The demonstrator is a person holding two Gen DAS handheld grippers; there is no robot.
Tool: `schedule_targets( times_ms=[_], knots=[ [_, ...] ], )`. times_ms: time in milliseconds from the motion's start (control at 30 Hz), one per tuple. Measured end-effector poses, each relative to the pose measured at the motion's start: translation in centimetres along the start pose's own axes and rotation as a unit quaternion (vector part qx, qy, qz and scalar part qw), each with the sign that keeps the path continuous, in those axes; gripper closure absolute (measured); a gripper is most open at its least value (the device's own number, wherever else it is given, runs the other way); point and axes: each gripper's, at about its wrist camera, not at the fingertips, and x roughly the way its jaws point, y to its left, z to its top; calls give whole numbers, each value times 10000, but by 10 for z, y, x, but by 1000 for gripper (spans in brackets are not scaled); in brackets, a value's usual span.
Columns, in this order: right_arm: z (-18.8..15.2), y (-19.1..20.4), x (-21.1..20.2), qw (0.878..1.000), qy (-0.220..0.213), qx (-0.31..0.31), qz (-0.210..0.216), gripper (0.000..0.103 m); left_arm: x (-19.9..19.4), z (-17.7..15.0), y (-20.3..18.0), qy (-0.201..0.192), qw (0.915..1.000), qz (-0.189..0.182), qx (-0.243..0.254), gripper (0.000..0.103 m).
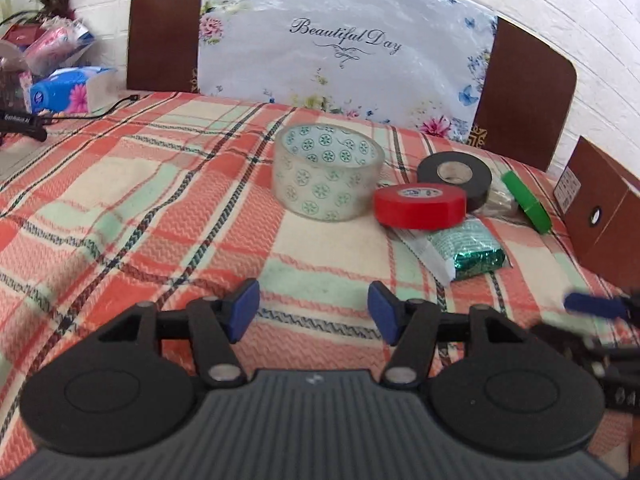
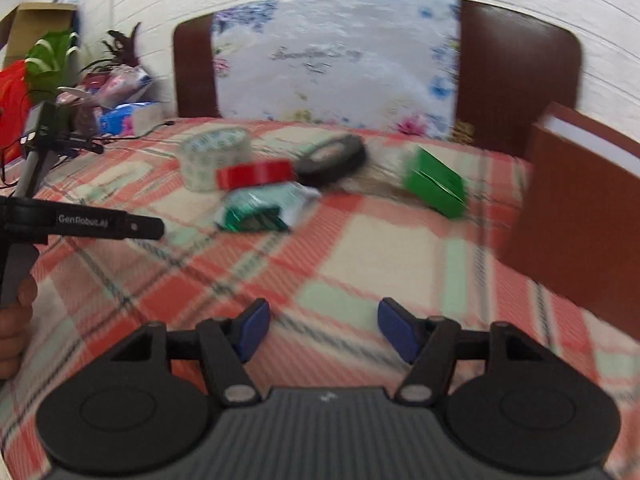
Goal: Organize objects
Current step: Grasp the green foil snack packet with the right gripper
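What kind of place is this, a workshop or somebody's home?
Most likely a home, probably a bedroom: the tape rolls lie on a plaid blanket spread like a bed cover, with a brown headboard against a white brick-pattern wall, and tissue packs off to the side.

Left gripper (image 1: pixel 313 312): jaws apart, nothing between the blue pads (image 1: pixel 244 310), held low over the plaid cloth (image 1: pixel 120 208). Ahead, a clear patterned tape roll (image 1: pixel 326 178) stands flat; just right of it a red tape roll (image 1: pixel 420 205) leans on a black tape roll (image 1: pixel 456 178). A green tape roll (image 1: pixel 526 200) stands on edge beyond. A green foil packet (image 1: pixel 468 250) lies in front. At the right edge, a blurred blue pad, probably the right gripper (image 1: pixel 596 306).
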Motion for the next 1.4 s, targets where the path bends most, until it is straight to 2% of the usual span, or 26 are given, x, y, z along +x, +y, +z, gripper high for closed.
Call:
schedule_targets(
  times_ms=[67, 100, 133, 167, 200, 267, 300, 333, 400, 567, 667, 700, 733, 833, 967, 1067, 1100, 1167, 1200, 1233, 1300, 1400],
  knots=[
    [17, 10, 17, 9997, -199, -63, 113, 28, -2, -1, -1, -6, 9999, -60, 109, 27],
    [25, 16, 26, 9994, -281, -93, 159, 21, -3, -3, 2, -14, 10000, -70, 58, 32],
    [33, 21, 34, 9990, -340, -147, 231, 22, 3, 0, 5, -20, 10000, -31, -69, 35],
    [41, 27, 44, 9988, -369, -197, 258, 24, 2, 1, 10, -50, 9996, -173, -198, 30],
    [47, 30, 55, 9991, -362, -184, 154, 27, -1, -3, 14, -59, 9994, -240, -252, 29],
    [54, 28, 85, 9998, 112, -133, 39, 33, -3, -5, 11, -68, 9997, -182, -175, 29],
    [54, 23, 91, 9997, 222, 19, 136, 41, -3, -5, 9, -69, 9998, -151, -130, 29],
    [54, 20, 88, 9997, 193, 75, 128, 50, -2, -6, 9, -71, 9998, -140, -118, 29],
    [47, 15, 77, 9997, 217, -20, 63, 53, -2, -6, 9, -72, 9997, -158, -147, 29],
    [-3, -15, 12, 9996, 218, 128, -116, 53, -3, -7, -2, -29, 10000, 2, 64, 28],
    [-39, -37, -40, 9977, 176, 335, -560, 46, -5, -5, -18, 142, 9995, 86, 276, 28],
    [-49, -42, -54, 9960, 138, 472, -749, 37, -7, -3, -25, 235, 9995, -119, 193, 28],
    [-57, -48, -68, 9939, 88, 590, -924, 32, -10, -1, -34, 361, 9981, -504, 21, 28],
    [-69, -59, -86, 9920, 8, 759, -1011, 31, -15, 5, -81, 823, 9826, -1667, 16, 28],
    [-71, -59, -85, 9923, 15, 734, -998, 28, -16, 0, -146, 1403, 9589, -2406, 538, 28],
    [-70, -56, -83, 9940, -2, 573, -928, 24, -1, -7, -176, 1969, 9453, -2542, 547, 27],
    [-71, -55, -82, 9944, 14, 542, -903, 25, 2, -10, -182, 2004, 9453, -2525, 498, 21],
    [-72, -55, -78, 9950, 24, 524, -852, 30, -3, -14, -196, 1855, 9483, -2461, 763, 22],
    [-72, -55, -78, 9956, -2, 511, -791, 44, -8, -16, -204, 1800, 9469, -2486, 961, 37],
    [-72, -56, -77, 9963, -26, 491, -701, 52, -13, -16, -207, 1769, 9443, -2577, 1032, 45],
    [-72, -56, -78, 9961, -82, 525, -710, 57, -15, -12, -210, 1756, 9447, -2553, 1078, 46],
    [-70, -62, -83, 9948, -230, 725, -674, 58, -20, 2, -212, 1685, 9432, -2672, 1030, 47]
  ],
)
